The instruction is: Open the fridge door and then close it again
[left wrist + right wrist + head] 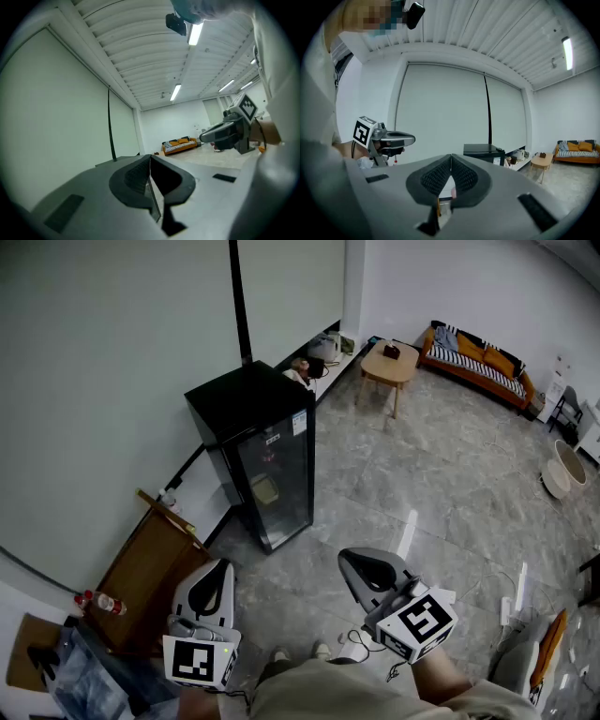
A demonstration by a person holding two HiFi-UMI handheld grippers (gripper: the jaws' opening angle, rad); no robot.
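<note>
A small black fridge (pixel 258 451) with a glass door stands against the pale wall, its door closed; in the right gripper view the fridge (pixel 485 151) shows ahead, right of centre. My left gripper (pixel 217 570) hangs low at the left, well short of the fridge, jaws shut on nothing. My right gripper (pixel 352 564) is beside it at the lower middle, also shut and empty. The left gripper view shows its own shut jaws (pixel 150 159) and the right gripper (pixel 225 133) off to the side. The right gripper view shows shut jaws (pixel 451 158) and the left gripper (pixel 391 139).
A brown board (pixel 150 573) leans by the wall left of the fridge, with a bottle (pixel 98 602) near it. A low wooden table (pixel 389 367) and an orange sofa (pixel 478 362) stand far back. Cables (pixel 361 643) lie on the stone floor near my feet.
</note>
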